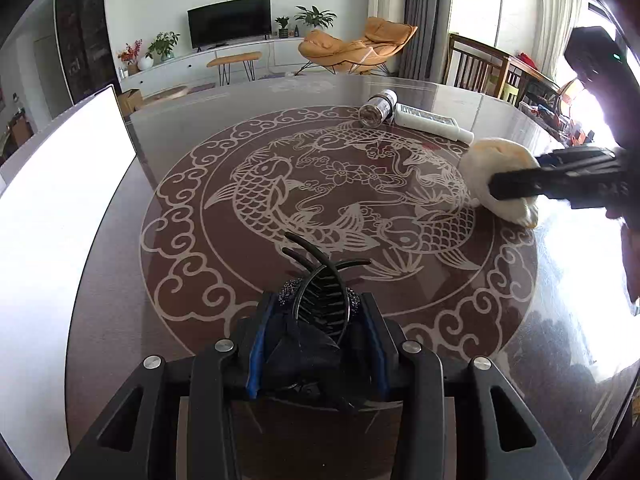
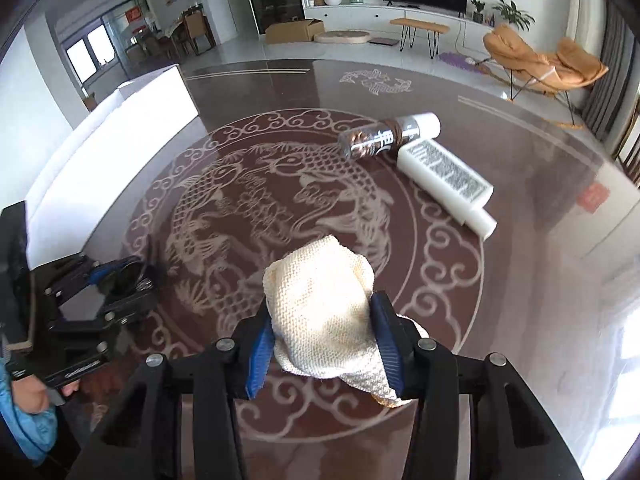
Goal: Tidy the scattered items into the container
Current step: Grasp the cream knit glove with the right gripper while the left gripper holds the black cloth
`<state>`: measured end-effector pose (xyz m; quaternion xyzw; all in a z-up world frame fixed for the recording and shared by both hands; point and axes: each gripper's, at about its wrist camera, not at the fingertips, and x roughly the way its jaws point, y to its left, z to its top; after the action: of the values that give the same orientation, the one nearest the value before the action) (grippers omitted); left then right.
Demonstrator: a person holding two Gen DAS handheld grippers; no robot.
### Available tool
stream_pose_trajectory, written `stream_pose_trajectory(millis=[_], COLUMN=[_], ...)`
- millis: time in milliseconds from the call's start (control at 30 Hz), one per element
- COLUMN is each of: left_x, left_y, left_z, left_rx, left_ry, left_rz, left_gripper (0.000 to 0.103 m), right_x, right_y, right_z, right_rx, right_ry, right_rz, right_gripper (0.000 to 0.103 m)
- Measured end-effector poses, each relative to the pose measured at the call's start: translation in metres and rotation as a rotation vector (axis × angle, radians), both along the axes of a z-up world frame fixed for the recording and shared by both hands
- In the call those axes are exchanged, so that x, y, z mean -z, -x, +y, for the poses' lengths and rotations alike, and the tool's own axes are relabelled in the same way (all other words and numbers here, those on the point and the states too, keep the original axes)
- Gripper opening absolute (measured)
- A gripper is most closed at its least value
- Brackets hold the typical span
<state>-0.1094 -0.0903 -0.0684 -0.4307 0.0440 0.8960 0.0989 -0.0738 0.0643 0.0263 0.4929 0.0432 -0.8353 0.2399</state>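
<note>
A black claw hair clip (image 1: 320, 296) with a dark fabric bow sits between the blue pads of my left gripper (image 1: 318, 308), which is shut on it above the near part of the table. A cream knitted cloth (image 2: 320, 300) is bunched between the pads of my right gripper (image 2: 322, 312), which is shut on it. In the left wrist view the cloth (image 1: 492, 160) and the right gripper (image 1: 518, 174) show at the right. The white container (image 1: 60, 184) stands at the left table edge; its wall (image 2: 120, 132) shows far left in the right wrist view.
A clear bottle with a dark label (image 2: 384, 138) and a white squeeze bottle (image 2: 444, 176) lie side by side at the far right of the round fish-patterned table (image 2: 520, 280). My left gripper (image 2: 120, 276) shows low on the left, held by a hand. Chairs stand beyond the table.
</note>
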Motion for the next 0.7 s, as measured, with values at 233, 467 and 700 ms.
stream_pose_trajectory(millis=[233, 467, 700], left_x=[0.000, 0.005, 0.008], left_y=[0.000, 0.003, 0.006], left_z=[0.001, -0.001, 0.005], left_rx=[-0.007, -0.048, -0.033], left_ry=[0.018, 0.037, 0.050], left_rz=[0.003, -0.017, -0.036], left_gripper=[0.045, 0.080, 0.103], right_x=[0.003, 0.016, 0.032], right_y=[-0.067, -0.070, -0.057], right_z=[0.020, 0.019, 0.030], right_rx=[0.040, -0.050, -0.008], right_ry=[-0.034, -0.161, -0.174], right_rz=[0.096, 0.217, 0.199], right_gripper=[0.065, 0.071, 0.073])
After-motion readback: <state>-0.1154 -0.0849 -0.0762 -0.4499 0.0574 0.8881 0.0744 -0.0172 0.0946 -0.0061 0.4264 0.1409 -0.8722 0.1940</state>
